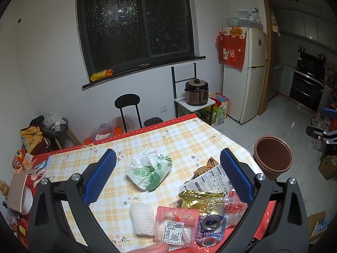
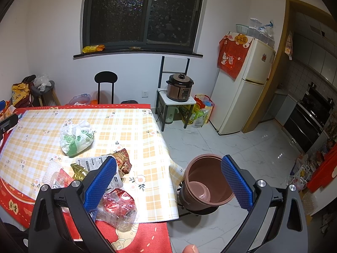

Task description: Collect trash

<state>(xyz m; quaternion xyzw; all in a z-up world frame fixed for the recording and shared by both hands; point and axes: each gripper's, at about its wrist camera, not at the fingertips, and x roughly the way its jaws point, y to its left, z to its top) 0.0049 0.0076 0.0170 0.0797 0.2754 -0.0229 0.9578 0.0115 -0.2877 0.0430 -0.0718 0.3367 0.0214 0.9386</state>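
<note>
Trash lies on the checked tablecloth [image 1: 172, 139]: a crumpled white and green plastic bag [image 1: 149, 171], a white foam net [image 1: 141, 218], a pink labelled tray [image 1: 175, 225], a crushed can [image 1: 210, 227], a gold wrapper [image 1: 200, 200] and a white printed packet [image 1: 208, 181]. My left gripper [image 1: 168, 175] hovers open above this pile, holding nothing. A brown bin [image 2: 207, 181] stands on the floor off the table's right edge. My right gripper [image 2: 168, 179] is open and bare, its right finger over the bin, its left over a clear crumpled bottle [image 2: 118, 210].
A black chair [image 2: 105, 84] and red storage sit behind the table. A pressure cooker [image 2: 180, 87] rests on a small stand, a white fridge [image 2: 242, 88] beside it. White tiled floor [image 2: 242, 147] spreads to the right toward the kitchen. Clutter lines the left table edge [image 1: 23, 172].
</note>
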